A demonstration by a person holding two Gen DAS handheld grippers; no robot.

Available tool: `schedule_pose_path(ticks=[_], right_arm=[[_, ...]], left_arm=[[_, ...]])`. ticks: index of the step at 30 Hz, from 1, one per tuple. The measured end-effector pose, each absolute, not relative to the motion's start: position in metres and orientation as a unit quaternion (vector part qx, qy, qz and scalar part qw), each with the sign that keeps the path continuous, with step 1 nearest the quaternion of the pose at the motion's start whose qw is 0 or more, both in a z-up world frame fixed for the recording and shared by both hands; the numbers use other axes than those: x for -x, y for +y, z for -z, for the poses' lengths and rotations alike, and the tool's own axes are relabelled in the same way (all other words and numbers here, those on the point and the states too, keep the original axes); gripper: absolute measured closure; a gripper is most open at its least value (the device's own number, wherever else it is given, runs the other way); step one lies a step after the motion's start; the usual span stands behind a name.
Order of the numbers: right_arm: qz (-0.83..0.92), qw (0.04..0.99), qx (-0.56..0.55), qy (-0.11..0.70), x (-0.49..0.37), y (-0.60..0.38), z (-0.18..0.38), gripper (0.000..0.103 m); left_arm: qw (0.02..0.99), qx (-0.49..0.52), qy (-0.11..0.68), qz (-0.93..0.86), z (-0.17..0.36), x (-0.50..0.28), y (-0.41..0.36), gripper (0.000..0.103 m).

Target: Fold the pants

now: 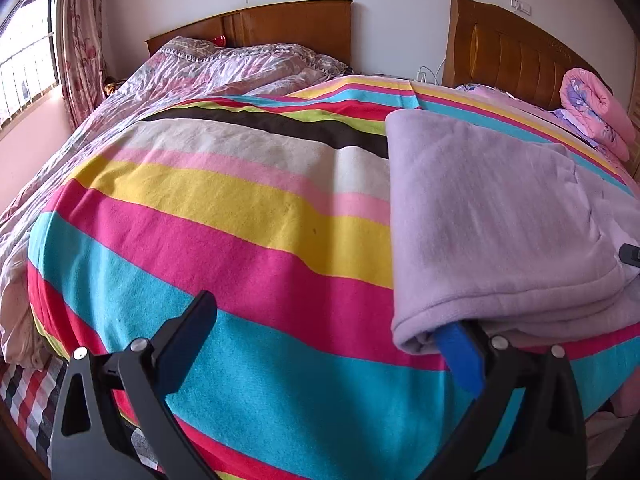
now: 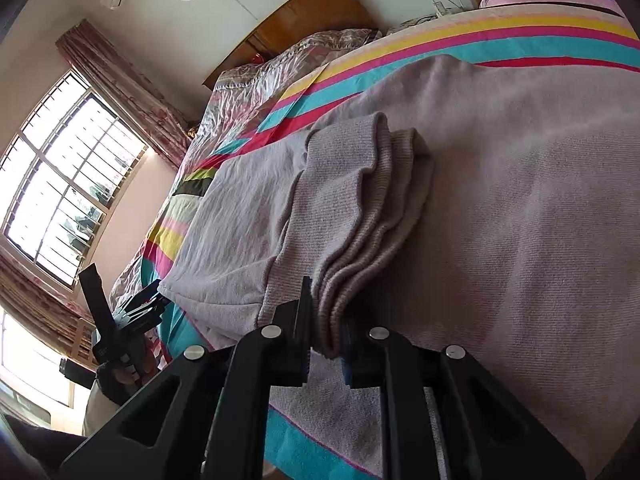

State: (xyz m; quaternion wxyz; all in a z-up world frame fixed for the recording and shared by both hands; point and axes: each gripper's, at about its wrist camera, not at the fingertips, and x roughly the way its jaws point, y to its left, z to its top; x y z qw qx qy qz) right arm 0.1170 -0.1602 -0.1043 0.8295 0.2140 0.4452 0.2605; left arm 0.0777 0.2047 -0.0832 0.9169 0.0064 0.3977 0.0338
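Observation:
Lilac fleece pants (image 1: 480, 208) lie folded on the right side of a striped bedspread (image 1: 240, 216). My left gripper (image 1: 328, 336) is open wide; its blue-padded right finger (image 1: 460, 354) is tucked under the near folded edge of the pants, and its left finger rests over bare bedspread. In the right wrist view my right gripper (image 2: 328, 332) is shut on the stacked ribbed cuffs (image 2: 360, 208), which lie on top of the pants (image 2: 520, 200). A hand holds the left gripper (image 2: 124, 284) at the bed's near left edge.
A crumpled pink quilt (image 1: 220, 68) covers the far left of the bed, below two wooden headboards (image 1: 280, 28). A rolled pink blanket (image 1: 596, 112) sits at the far right. A barred window (image 2: 68, 184) and curtains are to the left. The bed edge shows a checked sheet (image 1: 24, 392).

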Motion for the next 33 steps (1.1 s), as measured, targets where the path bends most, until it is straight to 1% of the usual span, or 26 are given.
schedule_pose_path(ticks=[3,7,10,12,13,14,16,19,21,22,25,27,28,29,31,33], right_arm=[[-0.265,0.825,-0.218,0.449,-0.117,-0.160,0.110,0.088],[-0.266,0.834,-0.203,0.439,-0.118,-0.154,0.104,0.089],[-0.276,0.823,-0.206,0.452,-0.123,-0.156,0.107,0.086],[-0.270,0.822,-0.199,0.460,-0.125,-0.164,0.101,0.070],[-0.261,0.827,-0.199,0.456,-0.125,-0.171,0.096,0.066],[-0.249,0.837,-0.194,0.447,-0.123,-0.177,0.089,0.063],[-0.231,0.862,-0.163,0.420,-0.123,-0.183,0.072,0.063],[-0.234,0.886,-0.084,0.390,-0.133,-0.170,0.051,0.063],[-0.255,0.889,-0.035,0.379,-0.146,-0.150,0.045,0.056],[-0.262,0.887,-0.013,0.380,-0.153,-0.140,0.046,0.056],[-0.284,0.876,0.025,0.388,-0.176,-0.114,0.052,0.056],[-0.284,0.870,0.062,0.397,-0.187,-0.100,0.060,0.050],[-0.282,0.867,0.080,0.402,-0.189,-0.096,0.066,0.049],[-0.285,0.862,0.081,0.411,-0.192,-0.097,0.073,0.048],[-0.299,0.859,0.051,0.413,-0.195,-0.106,0.078,0.047],[-0.300,0.855,0.026,0.423,-0.197,-0.115,0.075,0.048]], left_arm=[[0.911,-0.049,0.408,-0.029,0.080,-0.065,0.202,0.001],[0.901,-0.049,0.428,-0.049,0.073,-0.049,0.216,0.002],[0.920,-0.019,0.388,-0.051,0.037,-0.043,0.218,0.002],[0.937,-0.016,0.348,-0.037,0.008,-0.051,0.203,0.002],[0.942,-0.019,0.333,-0.027,-0.005,-0.060,0.191,0.002],[0.946,-0.022,0.324,-0.012,-0.015,-0.072,0.178,0.001],[0.947,-0.040,0.318,0.032,-0.025,-0.104,0.144,0.001],[0.930,-0.079,0.349,0.082,-0.014,-0.159,0.093,0.001],[0.918,-0.101,0.371,0.103,0.003,-0.190,0.066,0.001],[0.911,-0.104,0.382,0.110,0.012,-0.204,0.058,0.001],[0.900,-0.144,0.405,0.077,0.041,-0.233,0.047,0.001],[0.893,-0.158,0.416,0.066,0.057,-0.240,0.051,0.001],[0.890,-0.161,0.423,0.058,0.066,-0.242,0.057,0.001],[0.889,-0.155,0.427,0.059,0.074,-0.243,0.064,0.001],[0.896,-0.110,0.423,0.082,0.077,-0.243,0.081,0.001],[0.898,-0.099,0.422,0.079,0.076,-0.245,0.085,0.001]])
